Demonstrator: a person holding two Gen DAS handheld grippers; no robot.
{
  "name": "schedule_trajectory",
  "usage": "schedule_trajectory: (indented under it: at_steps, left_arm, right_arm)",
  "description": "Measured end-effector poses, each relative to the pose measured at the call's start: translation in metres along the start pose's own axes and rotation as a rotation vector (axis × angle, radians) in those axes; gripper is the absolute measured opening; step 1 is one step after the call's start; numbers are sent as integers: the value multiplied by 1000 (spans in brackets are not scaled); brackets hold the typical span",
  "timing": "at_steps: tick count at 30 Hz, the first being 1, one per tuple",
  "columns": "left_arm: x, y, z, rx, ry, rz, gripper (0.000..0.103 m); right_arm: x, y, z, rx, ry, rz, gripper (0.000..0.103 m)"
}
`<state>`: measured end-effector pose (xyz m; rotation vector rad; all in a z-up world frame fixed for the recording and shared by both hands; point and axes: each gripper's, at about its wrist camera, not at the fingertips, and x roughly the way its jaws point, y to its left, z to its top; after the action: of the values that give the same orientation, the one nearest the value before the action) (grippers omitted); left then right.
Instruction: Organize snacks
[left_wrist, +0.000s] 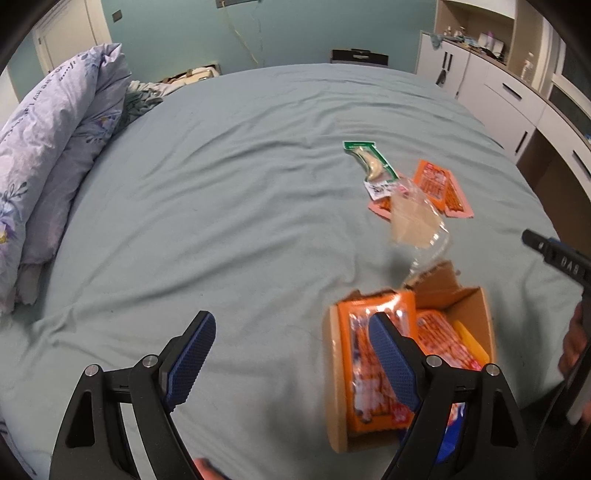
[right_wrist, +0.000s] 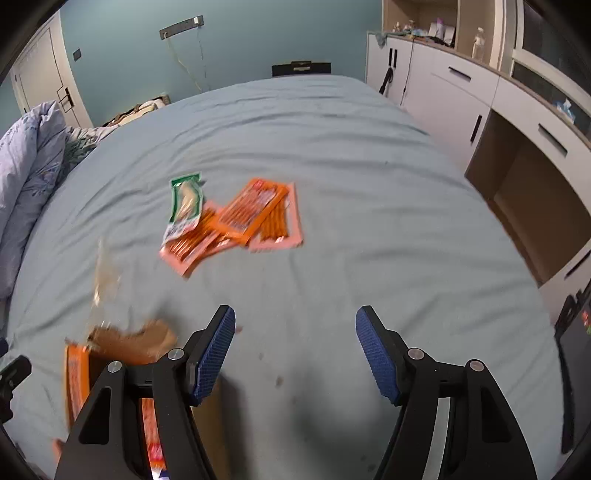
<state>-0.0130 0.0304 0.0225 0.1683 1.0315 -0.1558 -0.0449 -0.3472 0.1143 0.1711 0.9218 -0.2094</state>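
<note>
A wrinkled pale green bedsheet (left_wrist: 229, 192) fills the view. At lower right on it sits an open brown cardboard box (left_wrist: 476, 314) holding orange snack packets (left_wrist: 373, 373), one lying flat across its left half, others (partly hidden) to the right with a yellow packet (left_wrist: 471, 341). Beyond the box stands a crumpled clear plastic bag (left_wrist: 417, 221), blurred. Farther off lie a green-edged snack pouch (left_wrist: 369, 162) and flat orange-and-pink snack packets (left_wrist: 439, 188), overlapping. The left gripper (left_wrist: 291, 350) hangs over the sheet, its blue-padded jaws wide apart with nothing between them. A lilac floral duvet (left_wrist: 48, 155) is heaped at left.
</note>
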Motion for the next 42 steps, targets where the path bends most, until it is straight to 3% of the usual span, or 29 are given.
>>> schedule_trajectory:
  at_steps: [3,8,9,12,20,26,31,36,38,39,42]
  left_arm:
    - [7,6,8,-7,1,12,86]
    - [20,22,23,-38,8,28,86]
    - [22,24,24,-45,10,27,86]
    - [30,33,27,-71,29,22,86]
    - [50,43,34,-96,74,6,86]
    - [67,44,36,-104,114,4,86]
    - [80,43,39,-106,136,31,86]
    - [89,31,64,-51,111,61,86]
    - [92,22,84,-16,103,42,86]
    - [94,17,94,-5,99,21,86]
    - [110,-9,139,12,103,-66,86]
  right_arm:
    - [15,-8,14,32,1,38,67]
    - [66,-22,30,122,148,281,67]
    - [74,-23,33,131,166,291,67]
    - [98,-20,44,131,188,256,67]
    - [144,13,81,44,149,130,67]
    - [201,48,91,42,223,128,67]
    - [219,80,101,-7,198,111,84]
    - [232,98,103,-65,194,80,84]
    - [232,101,100,-91,178,53,72]
    - [232,99,100,-99,168,34,57]
    - [227,87,101,-49,162,87,43]
